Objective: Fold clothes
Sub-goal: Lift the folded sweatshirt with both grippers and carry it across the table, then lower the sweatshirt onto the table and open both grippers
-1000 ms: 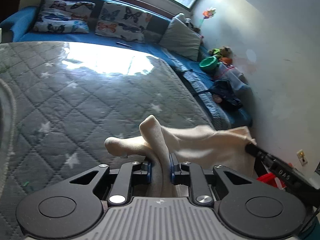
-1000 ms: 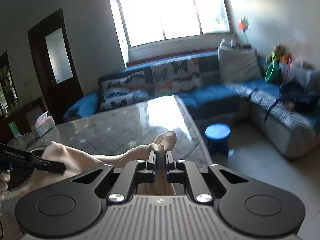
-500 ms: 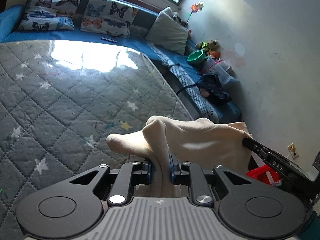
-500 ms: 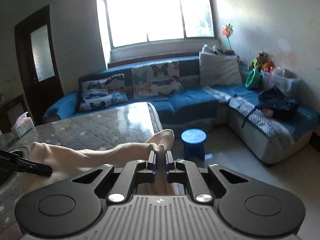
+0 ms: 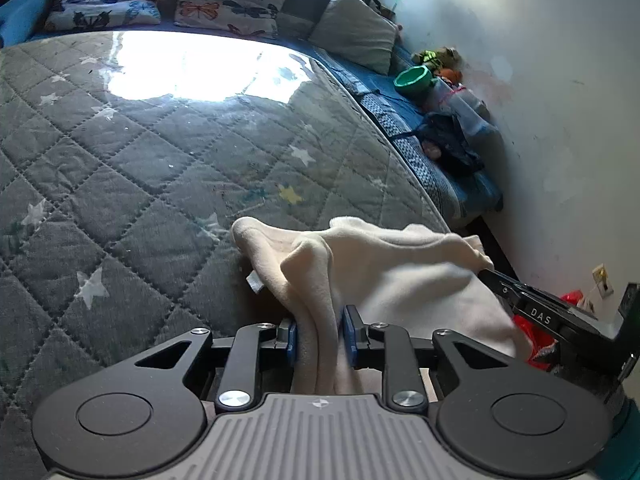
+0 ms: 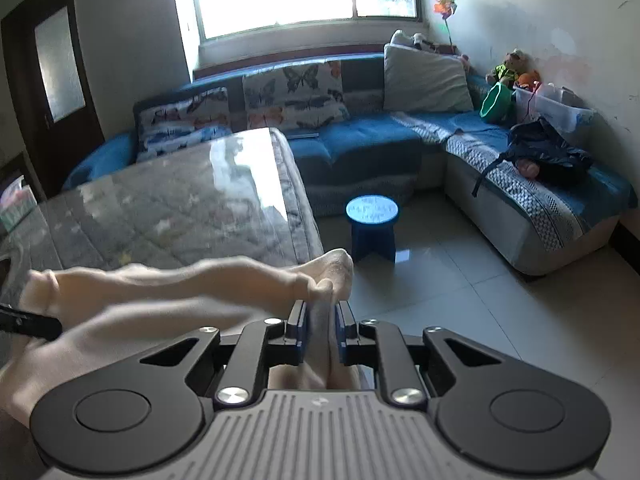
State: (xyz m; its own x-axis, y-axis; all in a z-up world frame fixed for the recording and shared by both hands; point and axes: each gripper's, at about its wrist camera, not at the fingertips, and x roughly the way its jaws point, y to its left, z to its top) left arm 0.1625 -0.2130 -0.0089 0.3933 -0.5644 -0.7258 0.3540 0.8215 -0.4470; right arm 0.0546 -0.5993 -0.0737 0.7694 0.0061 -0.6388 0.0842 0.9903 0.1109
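While both pinch, soft cream garment (image 5: 400,264), quilted tabletop (image 5: 120,152).

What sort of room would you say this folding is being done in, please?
Most likely a home living room: a blue corner sofa with butterfly cushions, a blue stool on tiled floor, and a quilted grey table cover.

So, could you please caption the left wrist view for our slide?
Left tongs shut on cream garment above quilted table; right tongs hold its far corner.
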